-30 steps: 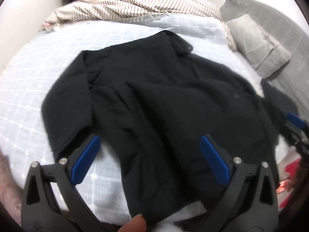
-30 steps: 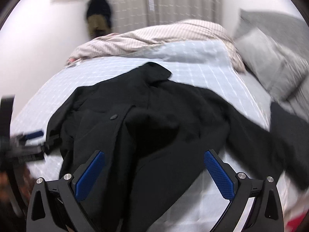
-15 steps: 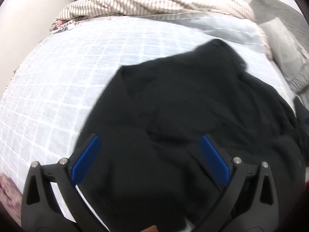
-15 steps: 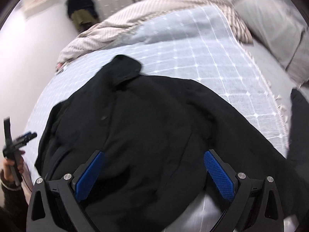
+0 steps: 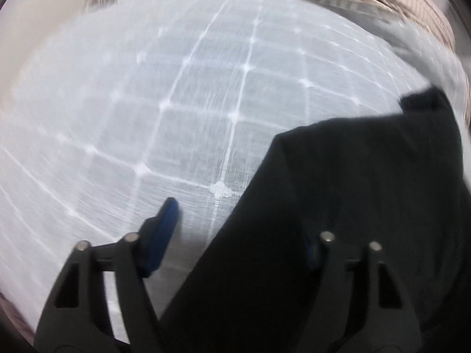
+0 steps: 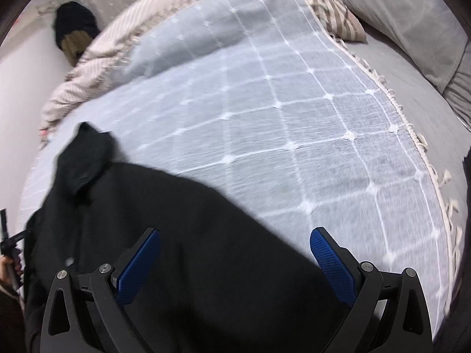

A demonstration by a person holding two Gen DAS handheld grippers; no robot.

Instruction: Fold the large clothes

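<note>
Black coat (image 5: 353,220) spread on the bed's pale grid blanket (image 5: 176,103), left tongs (image 5: 241,229) just closing, gaping astride its edge, not pinching; right view, coat (image 6: 176,250) under right tongs (image 6: 235,250), jaws just narrowing, wide apart, grey pillow (image 6: 412,14) beyond.

Black coat (image 6: 164,235) lies spread (collar up) on the bed.

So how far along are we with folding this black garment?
Barely started. The black garment lies spread on the bedspread, no fold visible. In hand: the left gripper has just been closing over one edge, the right gripper over the opposite one; neither pinches yet. Every fold remains.
</note>
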